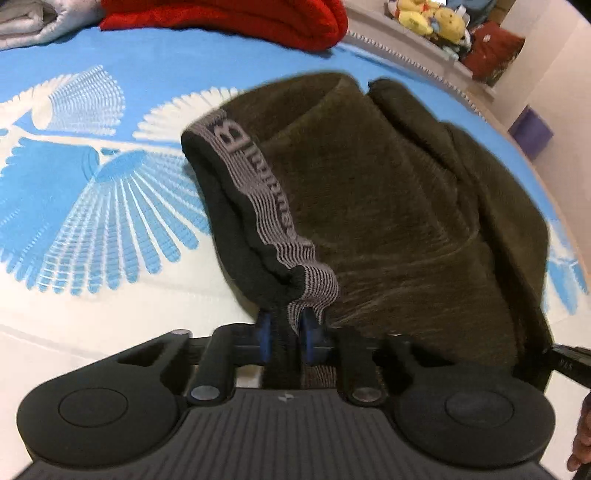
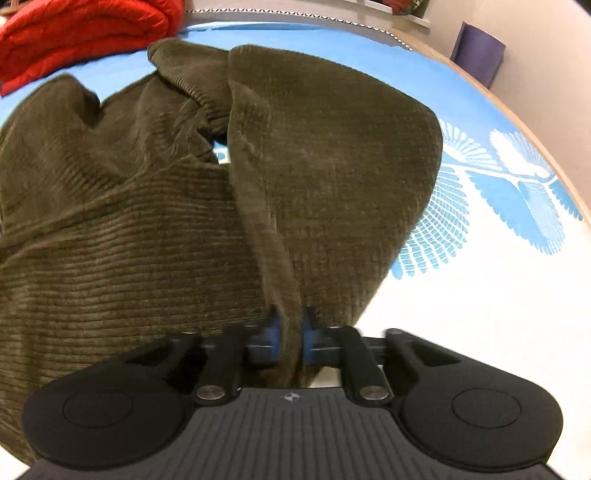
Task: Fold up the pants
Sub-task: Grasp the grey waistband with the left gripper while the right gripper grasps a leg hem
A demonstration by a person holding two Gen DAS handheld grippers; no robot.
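Dark olive corduroy pants [image 1: 388, 206] lie bunched on a blue and white bedspread [image 1: 92, 184]. They have a grey striped elastic waistband [image 1: 258, 199] with lettering. My left gripper [image 1: 286, 332] is shut on the waistband at its near end, with cloth pinched between the blue pads. My right gripper [image 2: 291, 336] is shut on a fold of the pants [image 2: 314, 166] at their near edge. Cloth in both views looks lifted and slightly blurred.
A red folded blanket [image 1: 229, 18] lies at the far side of the bed, also in the right wrist view [image 2: 74, 33]. A grey quilt [image 1: 33, 22] is at the far left. Yellow plush toys [image 1: 432, 16] sit on a shelf. A purple box [image 1: 532, 129] stands by the wall.
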